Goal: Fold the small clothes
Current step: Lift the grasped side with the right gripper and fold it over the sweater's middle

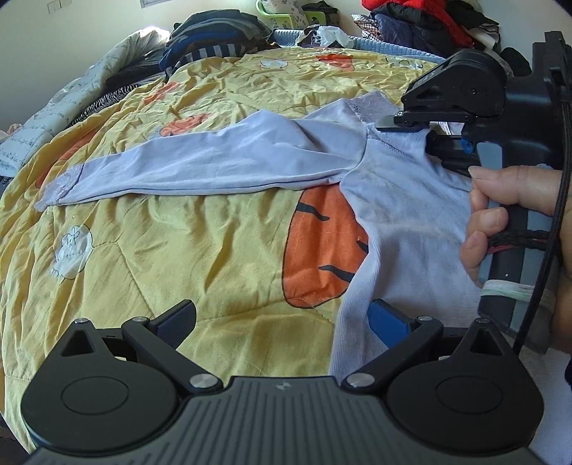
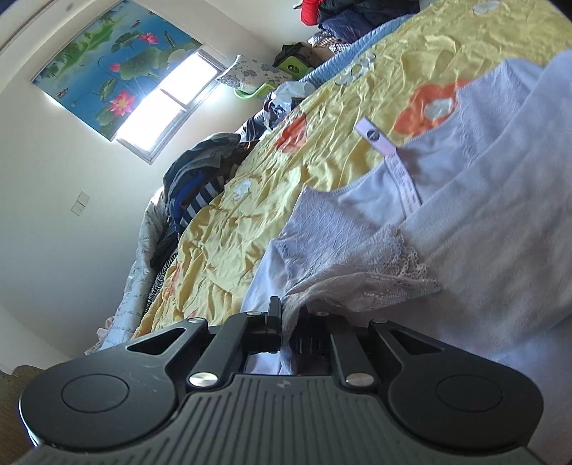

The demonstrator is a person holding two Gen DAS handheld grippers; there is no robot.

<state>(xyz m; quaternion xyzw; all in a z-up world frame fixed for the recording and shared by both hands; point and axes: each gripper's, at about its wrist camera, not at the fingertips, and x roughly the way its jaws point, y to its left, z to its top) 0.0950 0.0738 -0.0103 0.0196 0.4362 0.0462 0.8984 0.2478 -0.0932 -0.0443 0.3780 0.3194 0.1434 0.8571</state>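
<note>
A lavender long-sleeved shirt (image 1: 393,200) lies flat on a yellow quilt (image 1: 178,250). One sleeve (image 1: 200,161) stretches out to the left and ends in a lace cuff (image 1: 59,186). My left gripper (image 1: 284,318) is open low over the quilt, and the shirt's hem edge lies just inside its right finger (image 1: 389,318). A hand (image 1: 500,200) holds my right gripper (image 1: 389,122) at the shirt's neck. In the right wrist view that gripper (image 2: 286,318) is shut on the other sleeve's lace cuff (image 2: 375,279), which lies over the shirt body by the neck labels (image 2: 375,137).
Piles of dark and striped clothes (image 1: 214,32) line the quilt's far left edge. A green basket (image 1: 282,14) and a heap of red and dark garments (image 1: 422,21) stand at the back. A bright window (image 2: 161,107) is in the wall beyond.
</note>
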